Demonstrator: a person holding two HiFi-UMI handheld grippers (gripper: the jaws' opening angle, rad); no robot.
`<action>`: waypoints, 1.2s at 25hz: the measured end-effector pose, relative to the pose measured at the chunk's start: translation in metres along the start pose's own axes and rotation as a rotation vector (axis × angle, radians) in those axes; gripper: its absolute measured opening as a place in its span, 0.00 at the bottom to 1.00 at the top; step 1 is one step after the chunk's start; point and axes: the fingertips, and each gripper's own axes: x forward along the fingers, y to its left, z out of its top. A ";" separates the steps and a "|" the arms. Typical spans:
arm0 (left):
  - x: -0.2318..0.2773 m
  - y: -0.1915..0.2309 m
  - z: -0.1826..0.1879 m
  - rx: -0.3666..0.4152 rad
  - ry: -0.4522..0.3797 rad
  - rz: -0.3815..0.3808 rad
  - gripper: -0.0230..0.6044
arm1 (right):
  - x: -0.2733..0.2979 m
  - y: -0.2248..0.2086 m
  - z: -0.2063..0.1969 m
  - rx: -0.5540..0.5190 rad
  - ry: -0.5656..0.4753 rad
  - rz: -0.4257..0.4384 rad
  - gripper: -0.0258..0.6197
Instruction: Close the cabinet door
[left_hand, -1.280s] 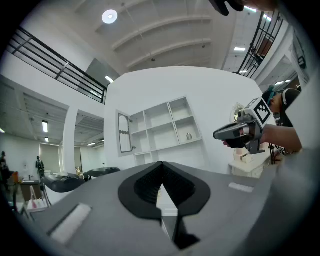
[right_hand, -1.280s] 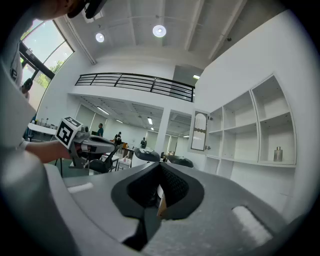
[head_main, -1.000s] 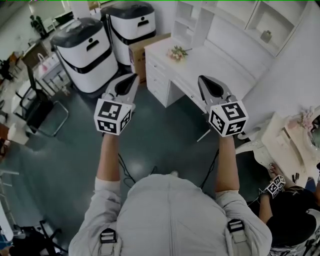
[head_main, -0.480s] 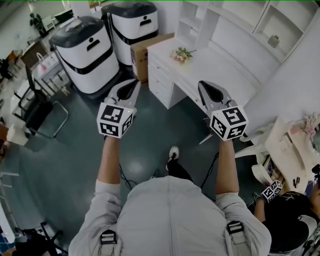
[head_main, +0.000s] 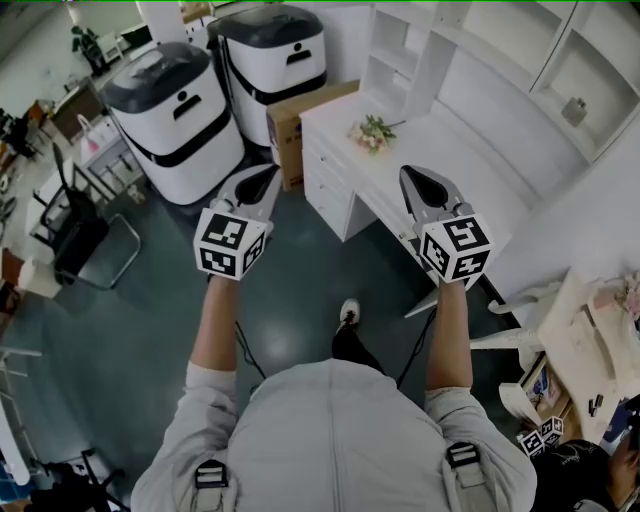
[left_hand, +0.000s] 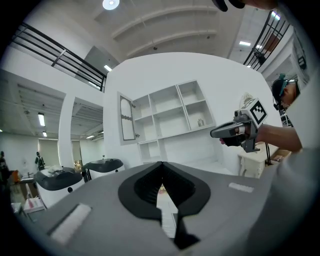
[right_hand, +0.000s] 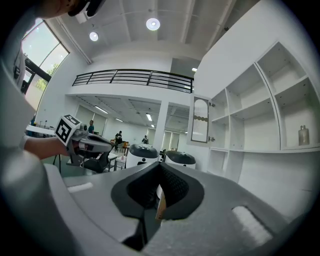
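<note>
White wall shelving (left_hand: 172, 117) looms closer over the bench (head_main: 450, 150): left tongs (head_main: 262, 180) and right tongs (head_main: 418, 182), both closed and empty, advance toward the cabinet door (left_hand: 127, 118), still open at the shelving's upper left, unreached.

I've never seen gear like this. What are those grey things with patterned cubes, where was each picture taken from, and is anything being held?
There is no robot: a person holds a tool in each hand, the left gripper and the right gripper. Each has two jaws and a cube with square markers. The head view comes from a camera on the person's head, looking down. The two gripper views come from cameras riding on each gripper, looking along its jaws. Both pairs of jaws are together, holding nothing. Ahead stands a white desk with a bunch of flowers on it; on the shelves above it, a cabinet door stands open.
</note>
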 end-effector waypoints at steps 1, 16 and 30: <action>0.014 0.006 -0.001 0.000 0.004 0.003 0.06 | 0.012 -0.013 -0.001 0.006 -0.007 0.003 0.04; 0.233 0.072 0.028 -0.052 -0.008 0.057 0.06 | 0.144 -0.198 0.017 -0.001 -0.065 0.062 0.04; 0.329 0.115 0.009 -0.090 0.021 0.081 0.06 | 0.221 -0.273 -0.014 0.045 -0.029 0.096 0.04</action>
